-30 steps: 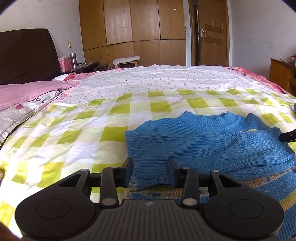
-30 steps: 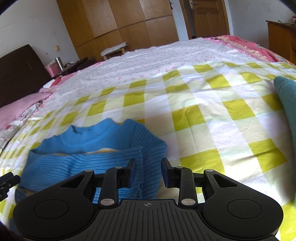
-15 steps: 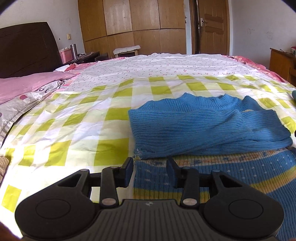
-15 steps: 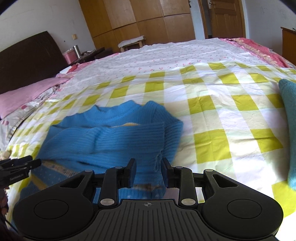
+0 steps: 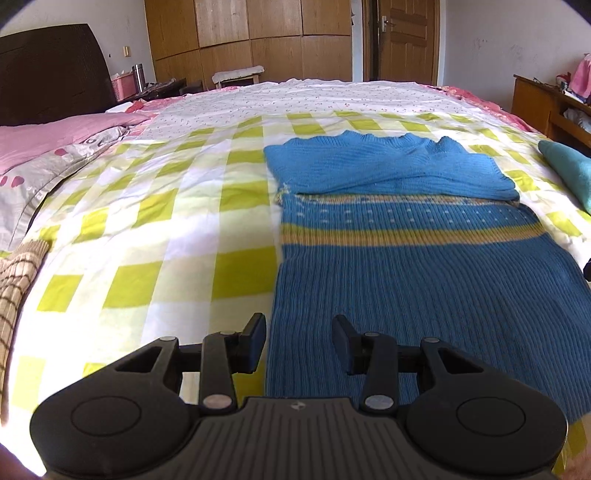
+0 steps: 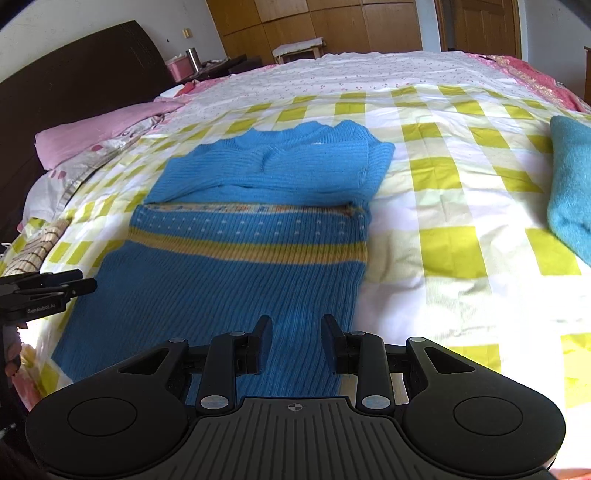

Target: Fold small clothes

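Sunlit bedroom: a wide bed [image 5: 207, 206] under a yellow-and-white checked sheet fills both my views, with a dark headboard [image 5: 48, 70], wooden wardrobes [image 5: 251, 33] and a door [image 5: 402, 40] beyond.

Around the work I see a pink pillow [image 5: 55, 136] at the left, a woven mat [image 5: 18, 280] at the near left edge, and a teal cloth [image 6: 572, 184] lying off to the right, well apart from the sweater.

My blue sweater [image 5: 424, 266] lies flat on the sheet, sleeves folded across the chest, a yellow band over the body, the hem toward me. My left gripper [image 5: 298, 341] hangs over the hem's left edge: one finger above bare sheet, the other above the knit, jaws partly apart with nothing between them. My right gripper [image 6: 294, 341] is over the hem near its right edge, jaws likewise parted and empty. In the right view the left gripper [image 6: 48, 284] shows at the sweater's far side.

Bare sheet lies open on both sides of the sweater and beyond its collar.
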`<state>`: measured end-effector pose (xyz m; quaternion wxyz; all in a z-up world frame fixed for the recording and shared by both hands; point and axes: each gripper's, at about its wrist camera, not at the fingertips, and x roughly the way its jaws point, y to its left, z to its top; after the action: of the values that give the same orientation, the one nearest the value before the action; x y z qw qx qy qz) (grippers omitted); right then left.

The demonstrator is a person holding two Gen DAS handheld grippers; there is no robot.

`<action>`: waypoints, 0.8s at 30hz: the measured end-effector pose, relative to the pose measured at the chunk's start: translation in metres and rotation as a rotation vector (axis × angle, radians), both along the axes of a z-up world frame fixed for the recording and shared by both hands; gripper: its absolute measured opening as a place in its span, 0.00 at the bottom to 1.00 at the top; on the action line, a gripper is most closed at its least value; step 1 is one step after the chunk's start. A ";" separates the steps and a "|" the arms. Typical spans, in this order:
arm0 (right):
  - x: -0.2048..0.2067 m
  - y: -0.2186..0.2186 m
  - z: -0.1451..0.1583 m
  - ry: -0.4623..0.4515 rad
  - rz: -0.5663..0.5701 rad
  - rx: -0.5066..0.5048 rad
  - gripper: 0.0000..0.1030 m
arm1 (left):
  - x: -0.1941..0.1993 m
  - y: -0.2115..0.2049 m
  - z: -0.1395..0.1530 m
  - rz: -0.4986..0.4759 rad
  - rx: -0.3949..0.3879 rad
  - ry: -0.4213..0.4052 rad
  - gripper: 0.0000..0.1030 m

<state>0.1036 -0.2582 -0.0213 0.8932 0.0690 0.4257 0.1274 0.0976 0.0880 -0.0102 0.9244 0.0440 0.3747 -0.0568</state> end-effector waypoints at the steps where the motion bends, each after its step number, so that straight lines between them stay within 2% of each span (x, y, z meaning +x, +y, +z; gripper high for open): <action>1: -0.005 -0.001 -0.001 0.006 -0.003 -0.001 0.29 | -0.005 0.001 -0.002 0.002 -0.001 0.007 0.45; 12: -0.048 -0.005 -0.024 0.124 -0.020 0.002 0.29 | -0.039 0.017 -0.011 0.008 -0.034 0.082 0.45; 20: -0.060 -0.007 -0.026 0.142 -0.016 0.070 0.31 | -0.044 0.020 -0.013 0.010 -0.086 0.106 0.44; 24: -0.060 -0.011 -0.029 0.145 -0.031 0.130 0.31 | -0.045 0.022 -0.011 -0.003 -0.123 0.114 0.32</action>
<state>0.0432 -0.2690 -0.0504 0.8556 0.1425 0.4789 0.1356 0.0526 0.1102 -0.0215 0.9024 -0.0156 0.4224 -0.0836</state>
